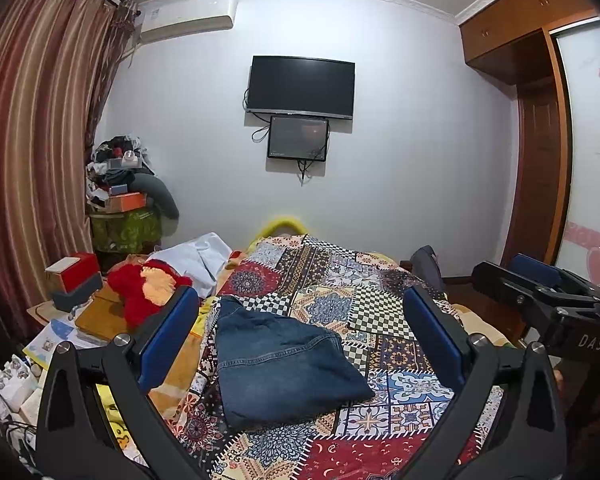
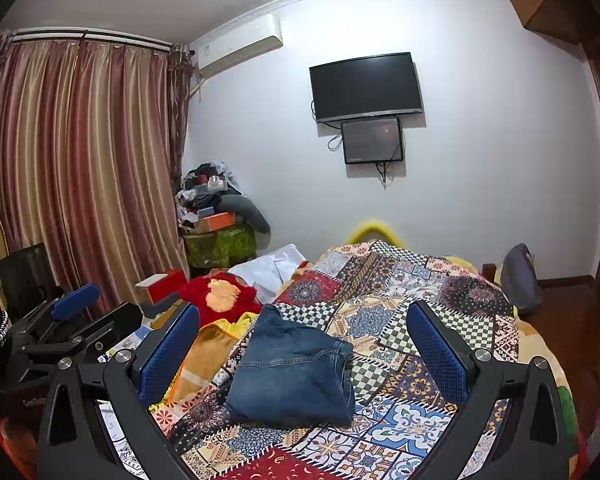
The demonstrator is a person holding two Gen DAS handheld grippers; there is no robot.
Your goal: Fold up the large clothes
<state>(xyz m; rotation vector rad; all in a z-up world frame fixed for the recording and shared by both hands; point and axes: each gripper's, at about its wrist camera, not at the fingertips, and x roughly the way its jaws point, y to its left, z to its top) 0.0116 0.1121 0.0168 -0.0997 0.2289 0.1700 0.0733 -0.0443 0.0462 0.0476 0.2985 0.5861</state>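
Note:
A pair of blue jeans (image 1: 284,364) lies folded into a compact bundle on the patchwork quilt (image 1: 364,304) of the bed; it also shows in the right wrist view (image 2: 296,368). My left gripper (image 1: 300,320) is open and empty, held above the near side of the jeans with its blue pads wide apart. My right gripper (image 2: 304,332) is open and empty too, hovering over the jeans. The right gripper shows in the left wrist view at the far right (image 1: 540,284). The left gripper shows in the right wrist view at the left (image 2: 76,316).
A red and orange cloth (image 1: 148,284) and a white cloth (image 1: 196,256) lie on the bed's far left. A cluttered side table with a red box (image 1: 74,272) stands left. A dark bag (image 2: 520,276) sits on the floor right. Curtains (image 2: 80,168) hang left.

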